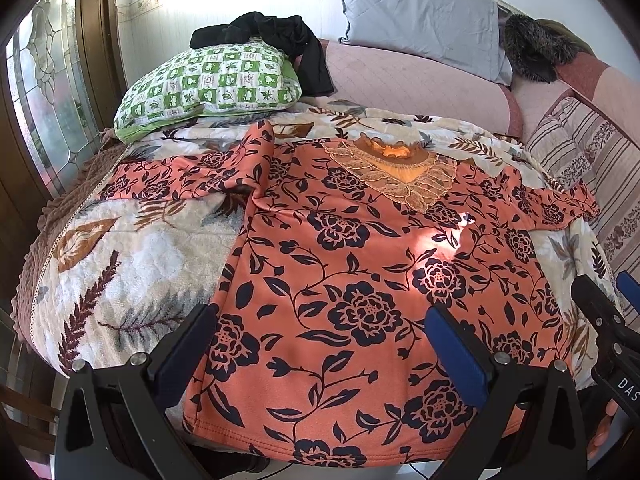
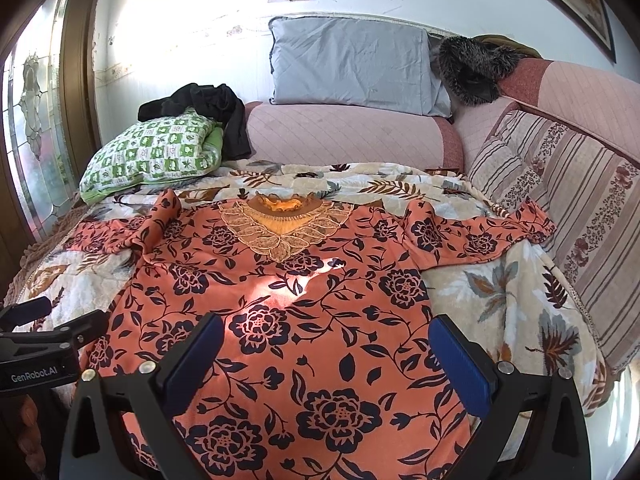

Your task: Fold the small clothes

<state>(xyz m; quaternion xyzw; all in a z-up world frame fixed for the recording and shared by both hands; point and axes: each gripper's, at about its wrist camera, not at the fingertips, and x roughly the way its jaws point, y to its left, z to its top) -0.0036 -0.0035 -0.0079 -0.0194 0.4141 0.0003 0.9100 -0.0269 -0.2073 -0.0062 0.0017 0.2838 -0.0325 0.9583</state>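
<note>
A leaf-print blanket (image 2: 500, 292) filled the middle of both frames, and on it the orange floral top (image 2: 304, 320) lay flat, front up. Its long axis ran from the hem at the lower edge to the lace collar (image 2: 280, 228) at centre, sleeves reaching left and right. The left gripper (image 1: 320, 344) and right gripper (image 2: 326, 354) hovered wide open over the hem, holding nothing. A neat fold would probably start by pinching each sleeve and bringing it squarely across the body.
</note>
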